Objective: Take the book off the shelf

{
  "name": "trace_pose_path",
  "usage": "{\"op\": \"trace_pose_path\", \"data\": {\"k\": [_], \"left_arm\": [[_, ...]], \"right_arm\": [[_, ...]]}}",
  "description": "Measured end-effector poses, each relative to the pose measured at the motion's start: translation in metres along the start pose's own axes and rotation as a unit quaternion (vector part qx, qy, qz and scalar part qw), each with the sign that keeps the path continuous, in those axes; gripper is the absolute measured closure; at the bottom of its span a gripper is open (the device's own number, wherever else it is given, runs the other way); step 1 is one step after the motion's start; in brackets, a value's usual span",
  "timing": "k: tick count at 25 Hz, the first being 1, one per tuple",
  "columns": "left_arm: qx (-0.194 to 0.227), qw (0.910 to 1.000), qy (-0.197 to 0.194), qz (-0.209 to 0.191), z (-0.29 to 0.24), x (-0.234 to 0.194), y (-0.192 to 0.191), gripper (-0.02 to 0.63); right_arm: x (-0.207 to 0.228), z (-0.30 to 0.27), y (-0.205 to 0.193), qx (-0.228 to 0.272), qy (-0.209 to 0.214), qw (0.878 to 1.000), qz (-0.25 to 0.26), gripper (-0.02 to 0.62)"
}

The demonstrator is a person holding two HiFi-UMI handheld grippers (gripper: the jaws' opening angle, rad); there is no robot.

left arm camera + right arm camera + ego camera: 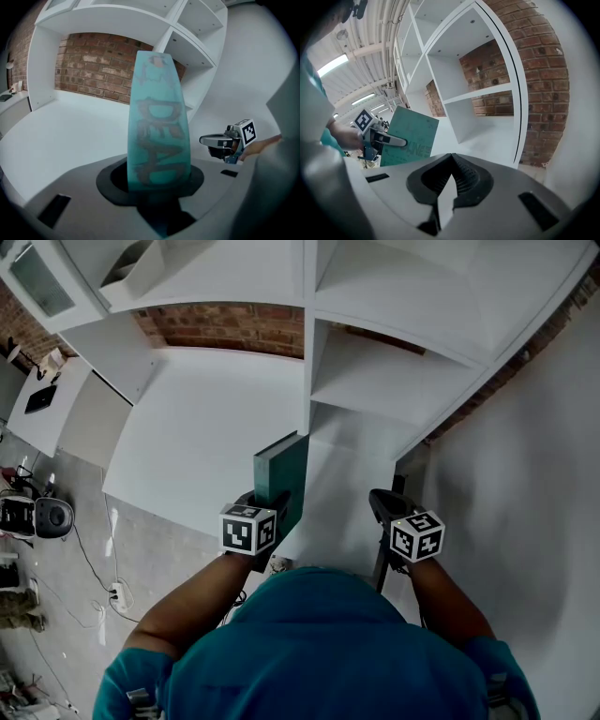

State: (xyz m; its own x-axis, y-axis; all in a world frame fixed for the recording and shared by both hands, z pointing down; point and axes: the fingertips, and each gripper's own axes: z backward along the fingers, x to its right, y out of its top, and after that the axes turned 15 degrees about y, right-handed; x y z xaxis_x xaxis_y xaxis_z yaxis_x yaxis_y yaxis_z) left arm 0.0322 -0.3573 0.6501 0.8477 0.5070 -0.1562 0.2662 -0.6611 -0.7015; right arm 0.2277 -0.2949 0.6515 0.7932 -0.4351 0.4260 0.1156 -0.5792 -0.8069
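The book [279,474] is gripped in the left tongs [267,510], whose jaws are closed on its lower end from both sides. In the left gripper view it is seen upright, its teal spine turned to the camera, with blurred dark lettering run down it. It is held in the air, clear of the white shelf [375,381] and just in front of the upright divider. The right tongs [451,161] are held beside it, apart from the book. Their jaws are pressed together at the tips, and nothing is caught between them. In the right gripper view the flat teal cover of the book is shown slightly tilted, with the left tongs clamped on its near edge. A brick wall [93,65] is seen behind the open compartments.
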Motion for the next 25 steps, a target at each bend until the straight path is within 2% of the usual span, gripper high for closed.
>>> {"op": "trace_pose_path", "data": {"k": [10,25], "left_arm": [[-0.001,1.0,-0.003,0.001,0.0012,0.0025,0.0032,0.449],[0.001,1.0,-0.008,0.004,0.0018,0.0044,0.0066,0.449]], "right_arm": [[0.0042,0.0018,0.0054,0.009,0.003,1.0,-0.015,0.574],[0.0066,0.0016,0.0059,-0.003,-0.001,1.0,-0.011,0.575]]}}
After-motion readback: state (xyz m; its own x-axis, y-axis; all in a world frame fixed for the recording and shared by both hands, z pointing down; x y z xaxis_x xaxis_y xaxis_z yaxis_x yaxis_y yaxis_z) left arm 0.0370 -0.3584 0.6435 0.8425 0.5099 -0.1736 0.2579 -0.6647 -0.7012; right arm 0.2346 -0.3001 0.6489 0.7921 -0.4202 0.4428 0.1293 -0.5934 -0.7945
